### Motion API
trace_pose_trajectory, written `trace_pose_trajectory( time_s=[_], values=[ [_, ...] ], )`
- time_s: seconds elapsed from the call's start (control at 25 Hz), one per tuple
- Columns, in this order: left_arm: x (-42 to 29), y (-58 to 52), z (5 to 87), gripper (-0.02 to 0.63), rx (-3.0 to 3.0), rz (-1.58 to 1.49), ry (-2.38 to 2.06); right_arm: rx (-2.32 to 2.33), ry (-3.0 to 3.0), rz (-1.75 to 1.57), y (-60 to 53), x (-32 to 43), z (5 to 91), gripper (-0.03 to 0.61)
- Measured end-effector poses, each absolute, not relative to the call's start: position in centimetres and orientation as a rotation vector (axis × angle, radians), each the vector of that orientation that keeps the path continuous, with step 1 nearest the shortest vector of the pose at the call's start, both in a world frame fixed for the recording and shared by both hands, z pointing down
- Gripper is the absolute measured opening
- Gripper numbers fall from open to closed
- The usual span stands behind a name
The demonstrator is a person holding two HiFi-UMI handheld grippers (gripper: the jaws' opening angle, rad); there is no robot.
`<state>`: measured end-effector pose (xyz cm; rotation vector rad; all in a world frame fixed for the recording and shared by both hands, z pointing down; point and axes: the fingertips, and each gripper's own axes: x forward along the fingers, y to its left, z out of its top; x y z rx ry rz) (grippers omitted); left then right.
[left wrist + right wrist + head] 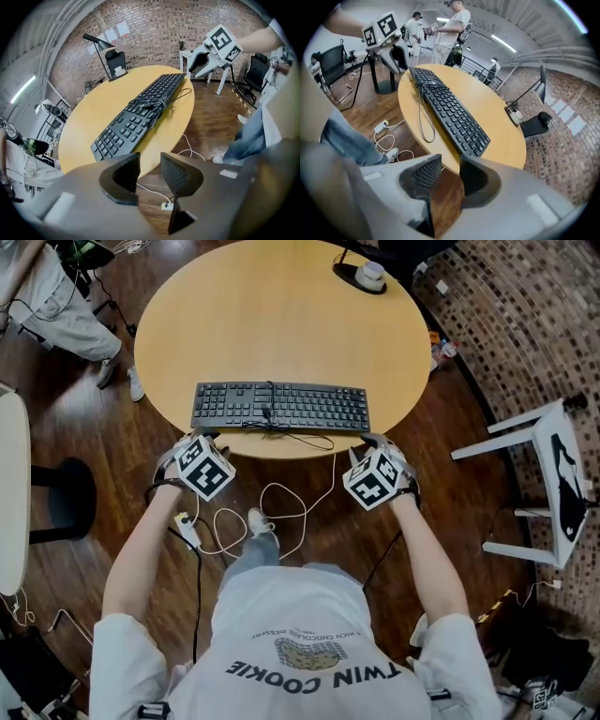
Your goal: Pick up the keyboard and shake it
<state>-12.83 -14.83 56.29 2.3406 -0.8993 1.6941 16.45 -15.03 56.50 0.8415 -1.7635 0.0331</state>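
Observation:
A black keyboard [281,407] lies flat along the near edge of the round yellow table [281,315], its dark cable [300,439] bundled on top and looping over the edge. My left gripper [199,442] hovers just off the table edge by the keyboard's left end. In the left gripper view the keyboard [136,117] stretches away beyond my open, empty left gripper [150,161]. My right gripper [375,444] hangs by the keyboard's right end. In its own view the right gripper [451,164] is open and empty, with the keyboard [450,112] just ahead.
A black lamp base [366,277] sits at the table's far edge. On the wooden floor lie a power strip with white cables [187,526]. A white stool [544,484] stands to the right, a black seat [61,498] to the left. A person [56,306] is at the upper left.

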Motion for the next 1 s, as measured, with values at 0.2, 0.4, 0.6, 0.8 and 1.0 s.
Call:
trace_pose_trajectory(
  time_s=[0.2, 0.4, 0.6, 0.8, 1.0],
  values=[
    [-6.4, -9.6, 54.6, 0.115, 2.340, 1.533, -0.968, 0.886, -1.913, 0.103, -10.0, 17.8, 54.5, 0.120],
    [0.0, -4.0, 52.6, 0.044, 2.363, 1.402, -1.061, 0.881, -2.052, 0.190, -4.4, 19.1, 53.6, 0.117],
    [3.2, 1.5, 50.8, 0.026, 2.352, 1.303, -1.148, 0.828, -2.165, 0.212, 0.1, 18.3, 52.2, 0.112],
    [4.4, 6.2, 47.8, 0.018, 2.319, 1.157, -1.283, 0.796, -2.287, 0.268, 4.2, 16.2, 50.2, 0.106],
    [3.9, 9.8, 45.9, 0.017, 2.260, 0.979, -1.410, 0.777, -2.398, 0.368, 8.7, 12.9, 49.4, 0.086]
  ],
)
